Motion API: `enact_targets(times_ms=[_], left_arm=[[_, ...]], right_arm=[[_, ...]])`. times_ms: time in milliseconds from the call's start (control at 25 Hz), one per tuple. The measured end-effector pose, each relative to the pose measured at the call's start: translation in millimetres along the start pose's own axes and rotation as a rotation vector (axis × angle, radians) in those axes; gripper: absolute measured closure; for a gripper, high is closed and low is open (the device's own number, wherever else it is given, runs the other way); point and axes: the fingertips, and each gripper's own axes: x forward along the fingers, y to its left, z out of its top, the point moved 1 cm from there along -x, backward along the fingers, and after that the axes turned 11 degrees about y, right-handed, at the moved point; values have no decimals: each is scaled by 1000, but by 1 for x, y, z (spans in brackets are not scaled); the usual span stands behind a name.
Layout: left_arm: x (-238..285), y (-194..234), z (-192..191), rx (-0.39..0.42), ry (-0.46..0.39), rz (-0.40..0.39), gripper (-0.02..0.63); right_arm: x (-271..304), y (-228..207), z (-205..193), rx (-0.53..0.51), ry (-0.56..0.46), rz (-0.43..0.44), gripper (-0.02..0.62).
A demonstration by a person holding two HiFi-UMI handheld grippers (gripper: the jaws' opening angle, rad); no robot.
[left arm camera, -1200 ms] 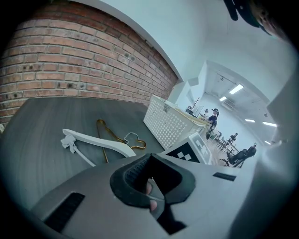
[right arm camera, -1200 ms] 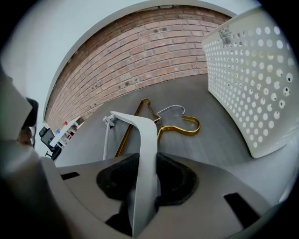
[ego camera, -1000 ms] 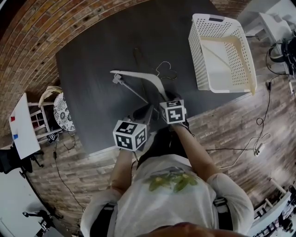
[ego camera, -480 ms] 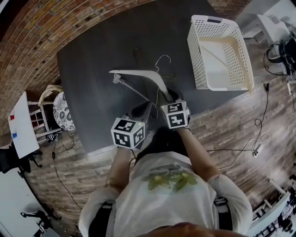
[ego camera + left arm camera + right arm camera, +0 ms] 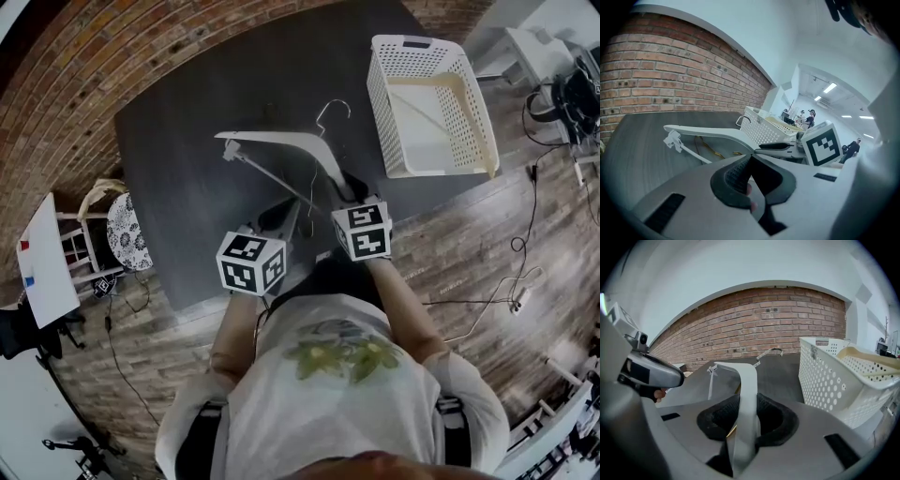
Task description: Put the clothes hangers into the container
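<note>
My right gripper (image 5: 349, 187) is shut on one arm of a white plastic hanger (image 5: 281, 142), which hangs above the dark table (image 5: 187, 122) with its metal hook (image 5: 333, 111) pointing away from me. In the right gripper view the hanger arm (image 5: 747, 394) runs straight between the pads. The white perforated basket (image 5: 384, 103) stands to the right, and a cream hanger (image 5: 469, 112) lies inside it. My left gripper (image 5: 281, 214) hovers just left of the right one, shut with nothing in it (image 5: 750, 164). A thin gold wire hanger (image 5: 708, 149) lies on the table under the white one.
The near table edge (image 5: 309, 267) runs just under both grippers. A brick wall (image 5: 754, 329) bounds the far side. A small white stool (image 5: 117, 225) and cables (image 5: 525, 253) are on the wooden floor. The basket wall (image 5: 825, 376) stands close on the right.
The white hanger, still held by the right gripper, has risen a little and come closer to the basket. The left gripper has stayed beside it.
</note>
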Motion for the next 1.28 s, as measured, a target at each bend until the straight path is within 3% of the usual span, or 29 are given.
enact_targets(times_ms=[520,1280], left_arm=[[-5,-18,3,43,14,-33,577],[9,-50,37,114,3,-104,577]], right_arm=[[-60,-14,25,-26,-72,-50,465],[-117,-60,41,-10,-118,-151,467]])
